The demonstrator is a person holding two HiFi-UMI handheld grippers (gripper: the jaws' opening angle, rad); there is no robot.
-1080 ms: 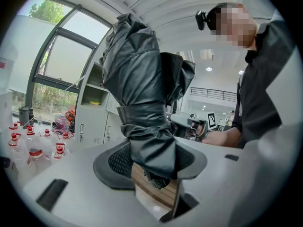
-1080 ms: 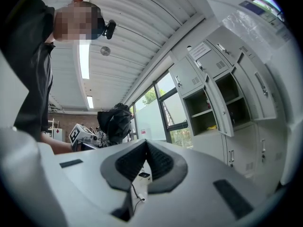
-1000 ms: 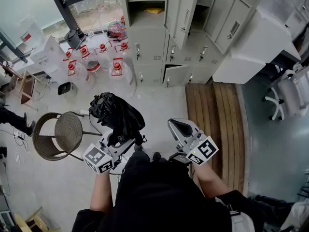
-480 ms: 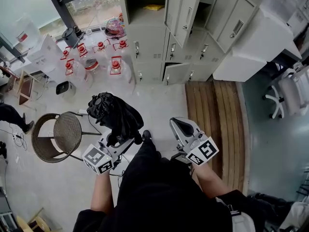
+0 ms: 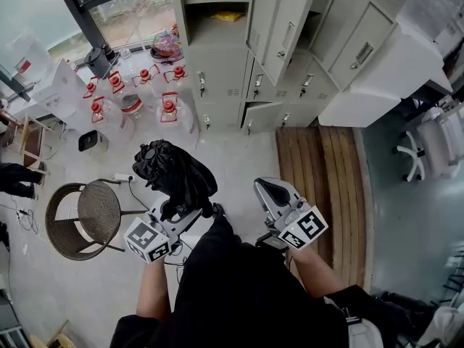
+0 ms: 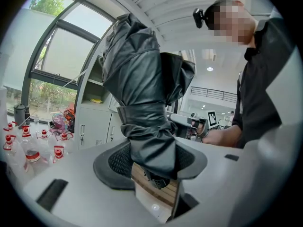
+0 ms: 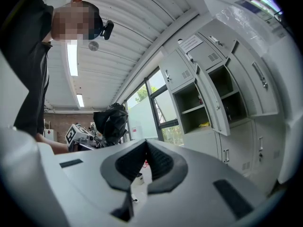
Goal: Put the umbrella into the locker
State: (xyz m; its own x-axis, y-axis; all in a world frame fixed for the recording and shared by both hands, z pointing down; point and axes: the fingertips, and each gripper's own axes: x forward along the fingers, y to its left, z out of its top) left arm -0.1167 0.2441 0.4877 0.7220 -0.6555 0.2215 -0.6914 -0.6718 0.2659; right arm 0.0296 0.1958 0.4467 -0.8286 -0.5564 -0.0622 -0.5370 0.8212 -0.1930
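Underfoot, grey floor; lockers ahead

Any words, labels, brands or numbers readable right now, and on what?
No text is readable.
Paper label on the lockers: too blurred to read.
Marker cubes: black-and-white square patterns, no letters.
Red-and-white sticker on the window glass: too small to read.
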